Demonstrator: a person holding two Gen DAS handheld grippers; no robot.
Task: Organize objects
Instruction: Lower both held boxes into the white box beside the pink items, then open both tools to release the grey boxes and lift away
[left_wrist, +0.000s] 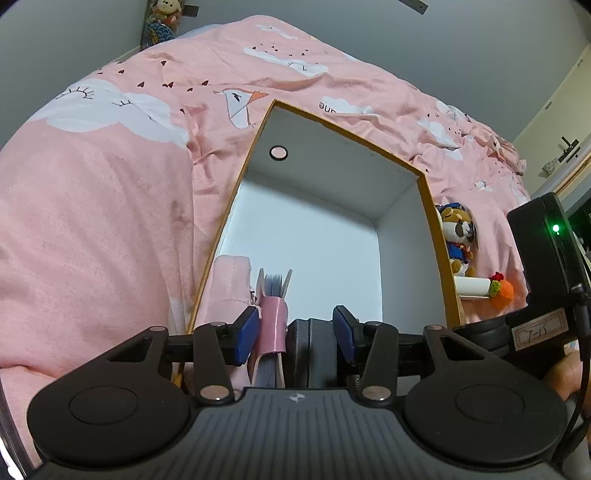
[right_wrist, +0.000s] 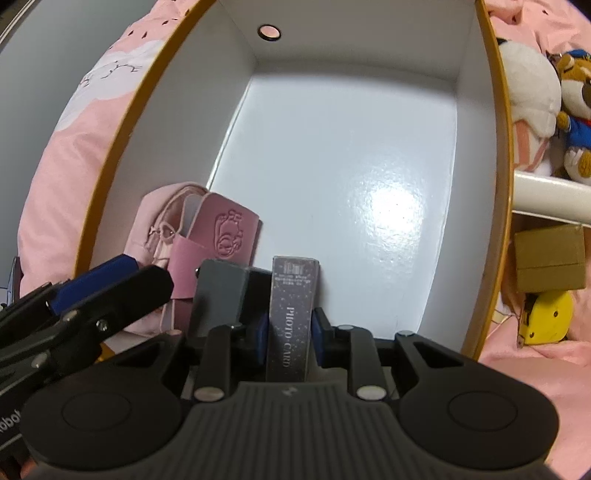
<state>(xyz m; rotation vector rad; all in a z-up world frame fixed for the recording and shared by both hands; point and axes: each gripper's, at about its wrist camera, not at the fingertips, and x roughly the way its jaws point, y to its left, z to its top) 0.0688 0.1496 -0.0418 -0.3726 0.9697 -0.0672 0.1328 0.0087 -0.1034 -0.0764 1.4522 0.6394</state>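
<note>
An orange-rimmed box (left_wrist: 436, 240) with a white inside lies open on the bed. A pink pouch (left_wrist: 229, 284) leans in its near left corner. A pink card holder (left_wrist: 272, 317) and a dark grey box (left_wrist: 314, 350) stand upright beside the pouch. Both sit between the blue pads of my left gripper (left_wrist: 295, 334), whose jaws are half wide with no squeeze visible. My right gripper (right_wrist: 290, 332) is shut on an upright purple photo card box (right_wrist: 291, 314) set against the grey box (right_wrist: 218, 291). The card holder (right_wrist: 225, 229) stands to the left.
Right of the box (right_wrist: 498, 147) lie a plush tiger (right_wrist: 576, 110), a white plush (right_wrist: 528, 81), a white tube (right_wrist: 546, 199), a brown box (right_wrist: 550, 258), a yellow tape measure (right_wrist: 546, 317) and a crochet orange (left_wrist: 502, 291). A pink quilt (left_wrist: 110, 221) surrounds it.
</note>
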